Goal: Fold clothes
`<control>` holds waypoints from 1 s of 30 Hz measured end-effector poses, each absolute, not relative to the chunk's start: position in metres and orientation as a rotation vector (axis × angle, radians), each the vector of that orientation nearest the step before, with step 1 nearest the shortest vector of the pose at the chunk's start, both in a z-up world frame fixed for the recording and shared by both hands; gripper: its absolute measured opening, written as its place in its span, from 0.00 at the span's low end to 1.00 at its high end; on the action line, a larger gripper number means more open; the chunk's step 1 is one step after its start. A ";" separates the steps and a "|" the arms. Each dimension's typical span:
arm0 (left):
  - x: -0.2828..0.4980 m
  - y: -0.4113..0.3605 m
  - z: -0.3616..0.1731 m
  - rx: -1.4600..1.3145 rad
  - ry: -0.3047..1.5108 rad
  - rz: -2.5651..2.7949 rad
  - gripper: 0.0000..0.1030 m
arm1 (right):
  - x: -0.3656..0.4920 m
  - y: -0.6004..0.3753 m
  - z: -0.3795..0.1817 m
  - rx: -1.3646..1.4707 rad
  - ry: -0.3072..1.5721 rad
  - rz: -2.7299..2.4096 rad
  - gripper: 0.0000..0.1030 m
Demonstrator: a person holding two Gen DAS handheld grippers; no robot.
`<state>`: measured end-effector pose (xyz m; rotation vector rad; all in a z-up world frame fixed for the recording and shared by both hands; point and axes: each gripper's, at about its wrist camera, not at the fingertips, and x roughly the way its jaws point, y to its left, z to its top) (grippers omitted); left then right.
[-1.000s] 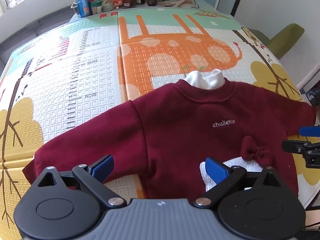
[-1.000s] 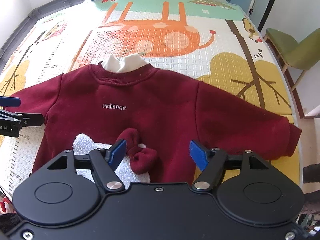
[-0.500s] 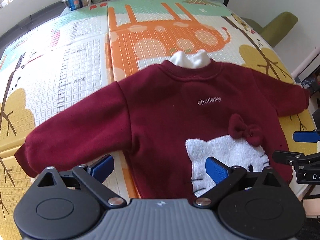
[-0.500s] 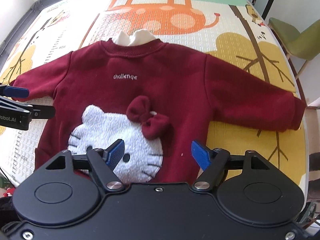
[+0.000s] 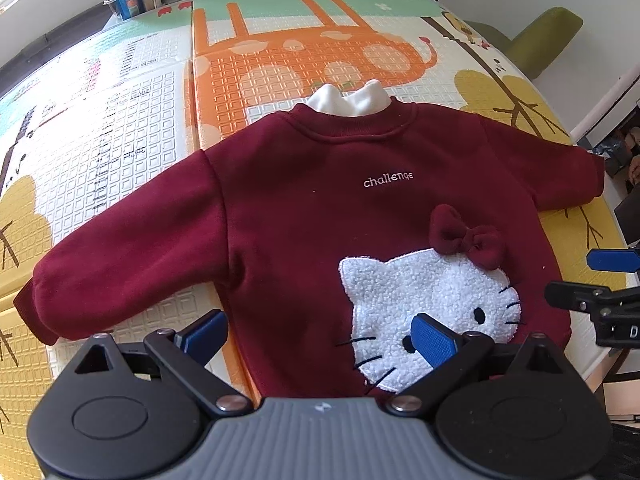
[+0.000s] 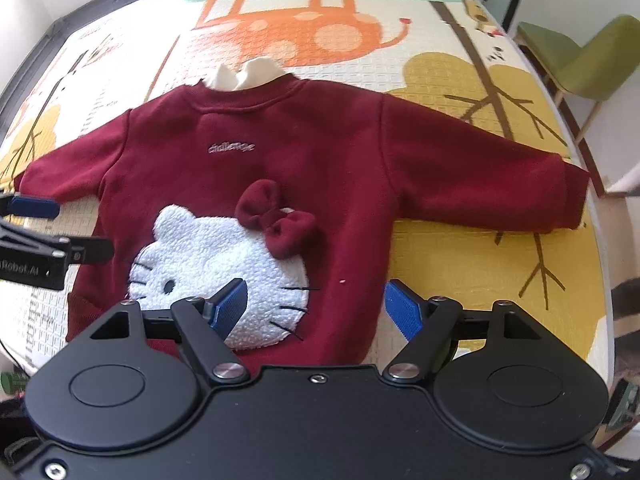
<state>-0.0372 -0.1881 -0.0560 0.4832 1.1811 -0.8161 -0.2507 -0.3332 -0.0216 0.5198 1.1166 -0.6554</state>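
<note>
Left wrist view: maroon sweatshirt (image 5: 304,216) lies flat, front up, on the play mat (image 5: 120,128) covering the bench, both sleeves spread; left gripper (image 5: 316,334) hangs over the hem, jaws wide, holding nothing. Right wrist view: right gripper (image 6: 316,306) likewise spread and empty above the hem by the fleecy cat patch (image 6: 216,268). Risk, my guess: thick fleece and the raised bow (image 6: 276,216) could make a pinch catch only the top layer, so the fold drags crooked or bunches.
</note>
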 end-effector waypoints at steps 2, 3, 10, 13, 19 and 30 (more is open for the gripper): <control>-0.037 -0.191 -0.056 0.481 1.180 -0.816 0.97 | -0.256 -0.338 -0.021 0.529 1.108 -0.676 0.72; -0.037 -0.192 -0.056 0.481 1.179 -0.817 0.97 | -0.258 -0.340 -0.021 0.533 1.105 -0.686 0.72; -0.039 -0.202 -0.057 0.461 1.185 -0.840 0.97 | -0.278 -0.362 -0.022 0.571 1.084 -0.775 0.72; -0.043 -0.209 -0.056 0.433 1.180 -0.877 0.97 | -0.289 -0.377 -0.025 0.594 1.067 -0.829 0.72; -0.058 -0.235 -0.061 0.419 1.169 -0.953 0.97 | -0.314 -0.411 -0.028 0.633 1.044 -0.917 0.72; -0.094 -0.288 -0.068 0.501 1.093 -1.058 0.97 | -0.364 -0.470 -0.043 0.695 1.021 -0.997 0.72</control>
